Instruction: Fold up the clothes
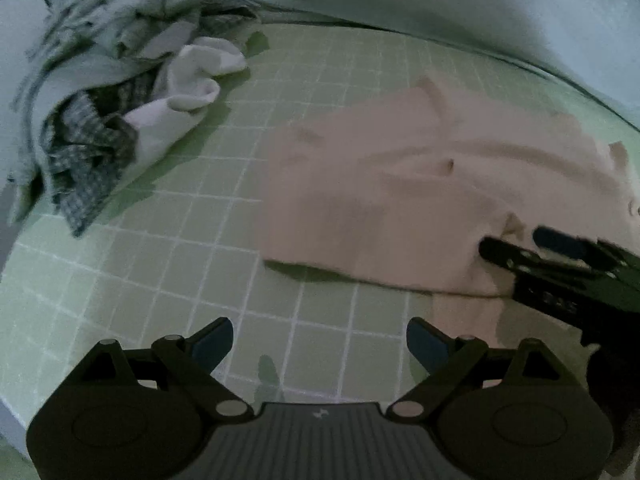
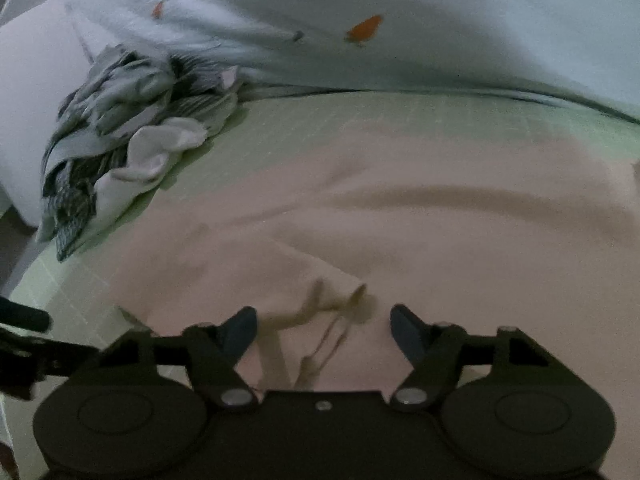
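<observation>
lying flat on the green sheet (image 1: 168, 280), pink garment (image 1: 400, 200); both grippers' fingers (image 1: 212, 340) released.

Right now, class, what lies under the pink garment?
Green checked sheet shows around the pink garment; whatever lies beneath its middle is covered.

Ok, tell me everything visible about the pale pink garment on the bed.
The pale pink garment is soft, thin-looking fabric, lying mostly flat and partly folded on the green checked sheet, with long shallow creases. A drawstring or tie trails from a bunched edge. It lies apart from the pile of unfolded laundry. The right tool hovers open over that edge; whether it touches is unclear. The left tool is open over bare sheet.
</observation>
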The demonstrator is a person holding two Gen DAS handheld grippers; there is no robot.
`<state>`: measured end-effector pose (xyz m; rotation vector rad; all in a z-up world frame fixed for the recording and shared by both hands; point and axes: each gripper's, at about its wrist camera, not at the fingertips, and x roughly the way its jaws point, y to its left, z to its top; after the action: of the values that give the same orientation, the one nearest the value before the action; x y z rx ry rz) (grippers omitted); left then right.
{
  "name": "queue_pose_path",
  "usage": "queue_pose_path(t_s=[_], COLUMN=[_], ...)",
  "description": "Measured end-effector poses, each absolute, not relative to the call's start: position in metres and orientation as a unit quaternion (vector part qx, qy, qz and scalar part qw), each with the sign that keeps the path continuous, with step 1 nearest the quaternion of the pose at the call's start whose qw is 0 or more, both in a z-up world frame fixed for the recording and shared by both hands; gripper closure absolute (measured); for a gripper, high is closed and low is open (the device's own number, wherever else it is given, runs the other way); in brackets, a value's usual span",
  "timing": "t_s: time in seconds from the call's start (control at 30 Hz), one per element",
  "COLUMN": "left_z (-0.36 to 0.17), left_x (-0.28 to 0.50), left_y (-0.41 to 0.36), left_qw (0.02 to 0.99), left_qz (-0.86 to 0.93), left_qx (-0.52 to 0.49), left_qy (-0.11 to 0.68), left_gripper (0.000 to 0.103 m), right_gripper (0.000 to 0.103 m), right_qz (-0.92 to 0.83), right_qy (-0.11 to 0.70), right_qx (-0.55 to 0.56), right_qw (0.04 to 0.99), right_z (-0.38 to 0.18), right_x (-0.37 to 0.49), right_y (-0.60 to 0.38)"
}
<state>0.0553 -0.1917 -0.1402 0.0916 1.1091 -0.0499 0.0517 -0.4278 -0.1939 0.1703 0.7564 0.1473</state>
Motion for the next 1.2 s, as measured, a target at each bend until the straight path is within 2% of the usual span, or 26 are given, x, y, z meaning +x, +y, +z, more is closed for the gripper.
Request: queue_pose_path(t_s=[0.03, 0.07, 0.13, 0.17, 0.2, 0.27, 0.6, 0.77, 0.97, 1.07, 1.13, 1.2], left_z=[-0.138, -0.136, -0.135, -0.136, -0.136, -0.137, -0.137, -0.148, -0.170, -0.181, -0.188, -0.190], left_x=[0.051, 0.047, 0.039, 0.036, 0.033, 0.026, 0.006, -0.001, -0.006, -0.007, -0.008, -0.009], left_y=[-0.194, -0.196, -0.203, -0.208, -0.213, -0.228, -0.307, -0.341, -0.332, -0.315, -0.307, -0.303], left_qw=[0.850, 0.851, 0.851, 0.851, 0.850, 0.848, 0.846, 0.843, 0.819, 0.796, 0.786, 0.784], left_qz=[-0.019, -0.014, -0.003, 0.004, 0.012, 0.028, 0.058, 0.075, 0.173, 0.238, 0.255, 0.263], left_qx=[0.042, 0.040, 0.037, 0.039, 0.044, 0.055, 0.004, -0.031, -0.088, -0.128, -0.154, -0.171], left_qy=[0.525, 0.523, 0.523, 0.524, 0.525, 0.527, 0.530, 0.531, 0.540, 0.541, 0.542, 0.536], left_gripper=[0.009, 0.009, 0.009, 0.009, 0.009, 0.009, 0.009, 0.009, 0.009, 0.009, 0.001, 0.000], right_gripper=[0.037, 0.054, 0.075, 0.092, 0.099, 0.103, 0.103, 0.102, 0.084, 0.081, 0.079, 0.074], right_qz=[0.075, 0.077, 0.087, 0.091, 0.096, 0.117, 0.082, 0.072, 0.180, 0.246, 0.284, 0.312], right_qy=[0.368, 0.365, 0.370, 0.372, 0.374, 0.371, 0.288, 0.304, 0.338, 0.351, 0.356, 0.359], right_qx=[0.071, 0.065, 0.060, 0.058, 0.056, 0.063, 0.144, 0.140, 0.077, 0.047, 0.035, 0.027], right_qw=[0.924, 0.926, 0.923, 0.922, 0.921, 0.919, 0.943, 0.940, 0.920, 0.902, 0.890, 0.879], right_z=[-0.195, -0.194, -0.192, -0.191, -0.191, -0.186, -0.133, -0.137, -0.161, -0.175, -0.184, -0.193], right_x=[0.053, 0.054, 0.056, 0.058, 0.059, 0.054, -0.001, -0.003, 0.030, 0.052, 0.067, 0.080], right_y=[-0.426, -0.424, -0.430, -0.434, -0.438, -0.450, -0.571, -0.626, -0.589, -0.555, -0.532, -0.513])
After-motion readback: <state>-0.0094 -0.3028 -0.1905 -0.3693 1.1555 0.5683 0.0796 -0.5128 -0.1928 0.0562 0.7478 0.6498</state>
